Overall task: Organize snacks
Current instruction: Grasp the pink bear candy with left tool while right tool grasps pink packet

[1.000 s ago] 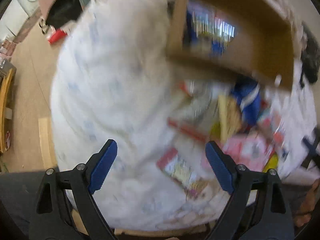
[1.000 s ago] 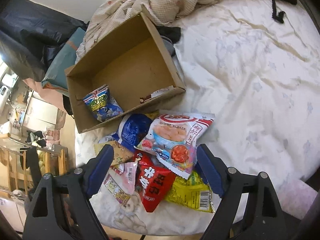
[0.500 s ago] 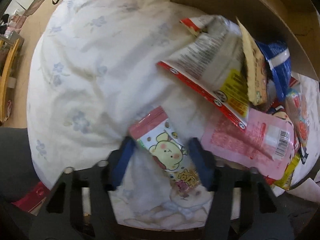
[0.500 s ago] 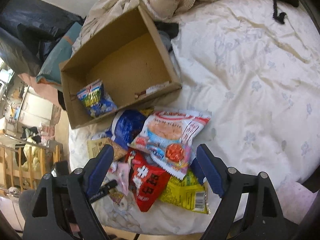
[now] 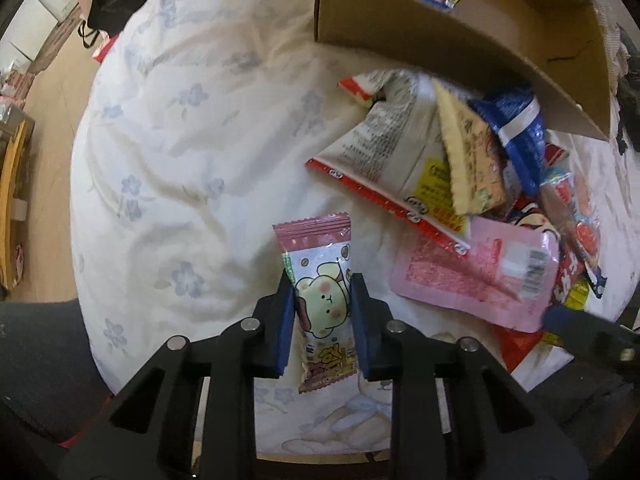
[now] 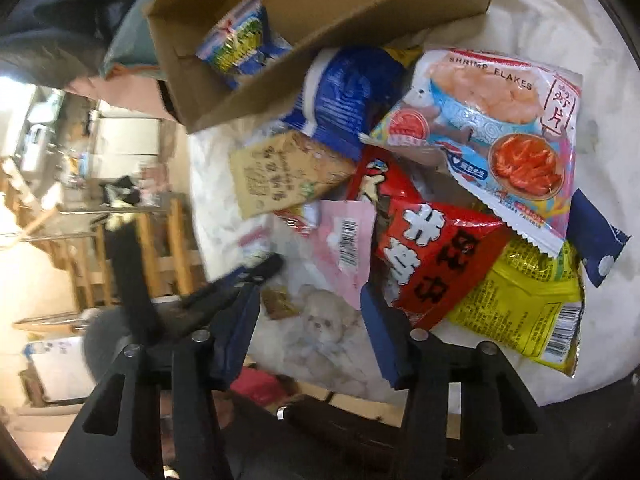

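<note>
Left gripper (image 5: 323, 312) pinches the pink bear-print snack packet (image 5: 320, 300) at frame centre; right gripper (image 6: 310, 320) is spread, empty. Advise lifting clear before carrying to the brown cardboard box (image 5: 460, 40), upper right.

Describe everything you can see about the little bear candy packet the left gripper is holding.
The bear candy packet is a small, glossy plastic pillow pack, white with a cartoon bear face, a pink crimped zigzag seal at its far end and red lettering near its near end. It is sealed and looks uncrushed. It lies lengthwise along the left gripper, whose blue-padded jaws press its two long edges about mid-length. Its far end sticks out over the floral bedsheet, apart from the snack pile. Whether it is lifted or touching the sheet is unclear.
</note>
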{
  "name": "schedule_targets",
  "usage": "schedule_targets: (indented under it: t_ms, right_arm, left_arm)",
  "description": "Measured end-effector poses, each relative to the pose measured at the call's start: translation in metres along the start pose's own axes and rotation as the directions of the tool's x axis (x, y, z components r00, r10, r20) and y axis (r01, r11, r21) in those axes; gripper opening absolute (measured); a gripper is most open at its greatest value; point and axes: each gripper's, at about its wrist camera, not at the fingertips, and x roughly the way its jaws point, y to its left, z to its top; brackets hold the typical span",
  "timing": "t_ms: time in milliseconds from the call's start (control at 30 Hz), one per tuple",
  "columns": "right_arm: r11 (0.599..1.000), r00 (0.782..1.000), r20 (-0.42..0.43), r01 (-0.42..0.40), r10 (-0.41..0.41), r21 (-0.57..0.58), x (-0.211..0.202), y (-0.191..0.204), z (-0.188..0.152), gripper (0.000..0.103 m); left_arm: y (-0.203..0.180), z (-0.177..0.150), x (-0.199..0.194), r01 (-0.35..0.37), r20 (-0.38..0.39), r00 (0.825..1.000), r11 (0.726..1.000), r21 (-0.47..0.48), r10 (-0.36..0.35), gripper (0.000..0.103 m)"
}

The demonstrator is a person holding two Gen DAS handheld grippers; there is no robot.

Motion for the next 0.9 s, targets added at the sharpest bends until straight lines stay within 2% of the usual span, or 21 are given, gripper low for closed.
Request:
schedule_targets:
  t_ms: [233,367,533,567,633,667,700,800,900]
  right_arm:
    - [0.995,0.995,0.010,0.098,-0.097,-0.005,0.005,0.003,0.001,0.054]
    - [0.997,0.997,0.017,0.077,-0.078,0.026,0.001,0.000,0.001,0.054]
    - [0.999,0.999,-0.009,0.037,-0.037,0.029,0.018,0.001,0.015,0.054]
    - [0.999,0.999,-0.009,0.034,-0.034,0.027,0.023,0.003,0.018,0.050]
    - [0.999,0.999,0.005,0.041,-0.041,0.022,0.028,0.006,0.021,0.036]
    - [0.998,0.998,0.014,0.056,-0.056,0.023,0.031,0.006,0.023,0.024]
    - [0.998,0.998,0.022,0.059,-0.060,0.028,0.032,0.005,0.024,0.016]
    - [0.998,0.997,0.044,0.059,-0.060,0.030,0.034,0.005,0.024,0.010]
    - [0.997,0.993,0.083,0.082,-0.080,-0.016,0.027,0.011,0.019,0.008]
  left_arm:
    - [0.013,0.010,-0.019,-0.001,0.035,0.999,1.000,-0.015,0.002,0.022]
    - [0.026,0.007,-0.020,0.008,0.023,1.000,0.999,-0.037,-0.007,0.022]
    - [0.020,0.009,-0.013,0.011,0.022,1.000,0.999,-0.037,-0.010,0.022]
    - [0.020,0.009,-0.014,0.009,0.029,1.000,0.999,-0.033,-0.008,0.022]
    - [0.019,0.010,-0.015,0.005,0.040,0.999,1.000,-0.027,-0.004,0.022]
    - [0.019,0.010,-0.016,0.003,0.045,0.999,1.000,-0.028,-0.002,0.022]
    - [0.019,0.009,-0.017,0.002,0.047,0.999,1.000,-0.028,-0.001,0.022]
    - [0.025,0.009,-0.020,0.006,0.048,0.999,0.999,-0.047,-0.003,0.022]
    - [0.029,0.009,-0.024,0.003,0.058,0.998,0.999,-0.046,0.000,0.022]
